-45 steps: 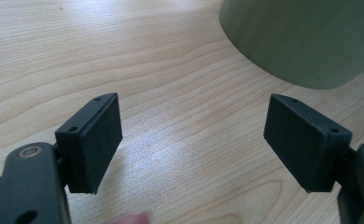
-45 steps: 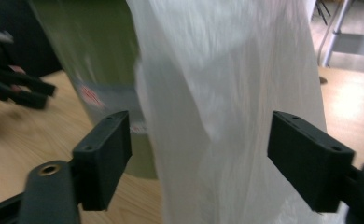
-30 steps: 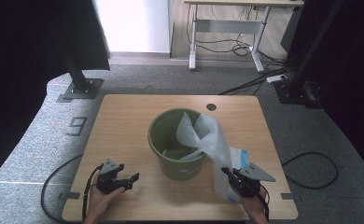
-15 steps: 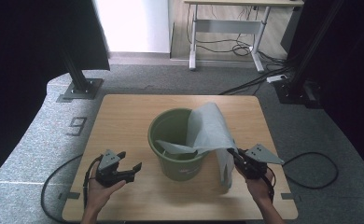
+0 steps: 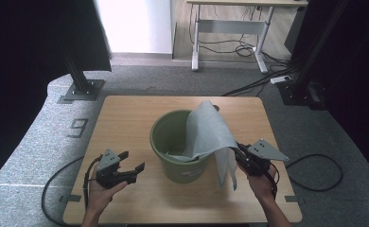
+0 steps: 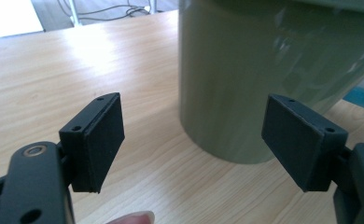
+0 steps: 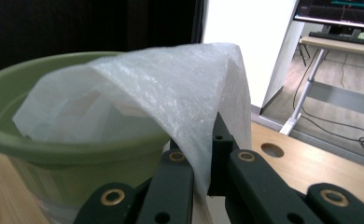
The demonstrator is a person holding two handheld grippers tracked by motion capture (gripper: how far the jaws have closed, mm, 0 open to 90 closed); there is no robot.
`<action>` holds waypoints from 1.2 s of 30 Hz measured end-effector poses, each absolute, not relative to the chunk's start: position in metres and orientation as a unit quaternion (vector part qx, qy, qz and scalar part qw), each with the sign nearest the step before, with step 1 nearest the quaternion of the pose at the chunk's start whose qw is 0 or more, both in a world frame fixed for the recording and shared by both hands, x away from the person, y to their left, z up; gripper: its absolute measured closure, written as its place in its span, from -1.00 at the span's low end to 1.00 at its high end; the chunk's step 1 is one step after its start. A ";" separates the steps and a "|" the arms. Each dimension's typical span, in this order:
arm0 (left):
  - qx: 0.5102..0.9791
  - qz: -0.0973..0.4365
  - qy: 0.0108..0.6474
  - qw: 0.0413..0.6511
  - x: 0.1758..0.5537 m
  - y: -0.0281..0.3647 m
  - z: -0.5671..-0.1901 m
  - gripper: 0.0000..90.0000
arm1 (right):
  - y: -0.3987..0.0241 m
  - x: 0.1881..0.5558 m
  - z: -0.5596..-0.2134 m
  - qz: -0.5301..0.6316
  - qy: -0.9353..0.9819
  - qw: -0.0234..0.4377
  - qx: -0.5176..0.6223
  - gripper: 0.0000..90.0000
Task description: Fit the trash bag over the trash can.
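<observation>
**High view: plastic bag held over green bin**

The right hand-held gripper (image 5: pixel 238 154) is clenched on a translucent plastic bag (image 5: pixel 211 132), which drapes from inside the green bin (image 5: pixel 173 165) over its near rim. The left hand-held gripper (image 5: pixel 131 162) hangs released and empty, just beside the bin's left wall. The bin stands mid-tabletop (image 5: pixel 126 118); bare wood lies behind it and to its left.

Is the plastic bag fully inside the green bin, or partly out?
Partly out. The plastic bag rises from inside the green bin, drapes over its rim, and is pinched by the shut right gripper.
</observation>
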State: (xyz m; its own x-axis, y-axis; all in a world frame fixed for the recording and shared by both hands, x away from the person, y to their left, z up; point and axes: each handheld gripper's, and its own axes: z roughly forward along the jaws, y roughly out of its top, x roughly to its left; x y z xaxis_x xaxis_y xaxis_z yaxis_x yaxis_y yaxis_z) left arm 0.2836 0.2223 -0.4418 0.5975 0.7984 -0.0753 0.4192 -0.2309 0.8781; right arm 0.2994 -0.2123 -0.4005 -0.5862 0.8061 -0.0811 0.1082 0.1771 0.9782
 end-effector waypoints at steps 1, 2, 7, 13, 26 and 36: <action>0.758 0.201 0.399 0.474 0.283 0.221 -0.439 -0.54 | -0.212 0.300 -0.399 0.552 0.699 0.317 0.325 0.97; 0.759 0.202 0.396 0.475 0.283 0.219 -0.437 -0.54 | -0.211 0.300 -0.396 0.552 0.699 0.318 0.324 0.97; 0.759 0.210 0.384 0.481 0.283 0.210 -0.422 -0.54 | -0.205 0.303 -0.385 0.549 0.703 0.320 0.319 0.96; 0.761 0.212 0.377 0.484 0.289 0.197 -0.406 -0.54 | -0.191 0.304 -0.380 0.541 0.718 0.311 0.309 0.86; 0.741 0.218 0.402 0.491 0.300 0.184 -0.397 -0.55 | -0.213 0.280 -0.414 0.575 0.688 0.268 0.354 -0.33; 0.744 0.215 0.394 0.496 0.302 0.175 -0.388 -0.54 | -0.207 0.258 -0.454 0.551 0.695 0.263 0.380 -0.53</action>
State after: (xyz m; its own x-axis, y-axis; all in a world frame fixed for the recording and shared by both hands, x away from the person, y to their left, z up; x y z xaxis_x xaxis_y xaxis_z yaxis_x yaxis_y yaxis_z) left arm 0.3018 0.1755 -0.3883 0.5977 0.7986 -0.0705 0.3724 -0.1988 0.9065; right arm 0.2581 -0.2066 -0.4543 -0.5729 0.8178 0.0545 0.2387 0.1029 0.9656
